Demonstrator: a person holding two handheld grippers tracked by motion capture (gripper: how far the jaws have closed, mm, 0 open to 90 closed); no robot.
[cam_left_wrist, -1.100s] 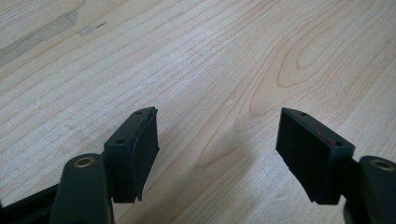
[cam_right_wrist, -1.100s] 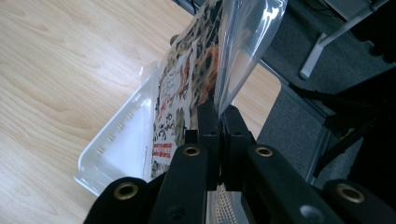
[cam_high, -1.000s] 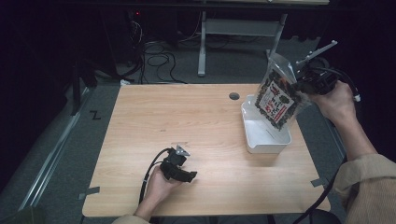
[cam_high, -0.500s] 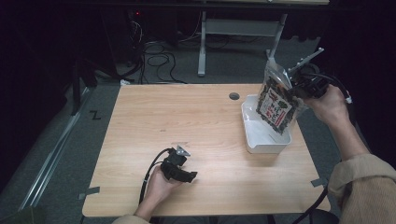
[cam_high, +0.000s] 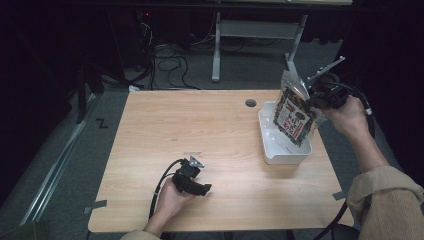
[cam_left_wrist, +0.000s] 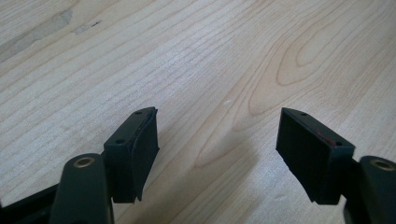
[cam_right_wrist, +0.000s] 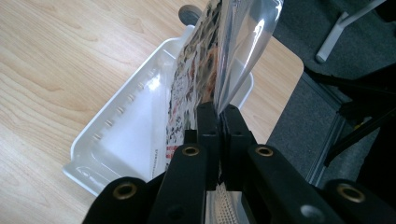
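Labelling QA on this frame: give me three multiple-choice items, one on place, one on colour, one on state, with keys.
1. Where is the snack bag?
A. flat on the table
B. held over the white tray
C. on the floor

2. What colour is the tray?
A. white
B. red
C. black

3. How does the left hand-held gripper stand?
A. shut on the bag
B. shut on a cable
C. open, nothing between the jaws

Key: 1 B, the right hand-held gripper pinches the bag above the tray; 2 A, the tray's walls show white; 3 C, bare table lies between its jaws.
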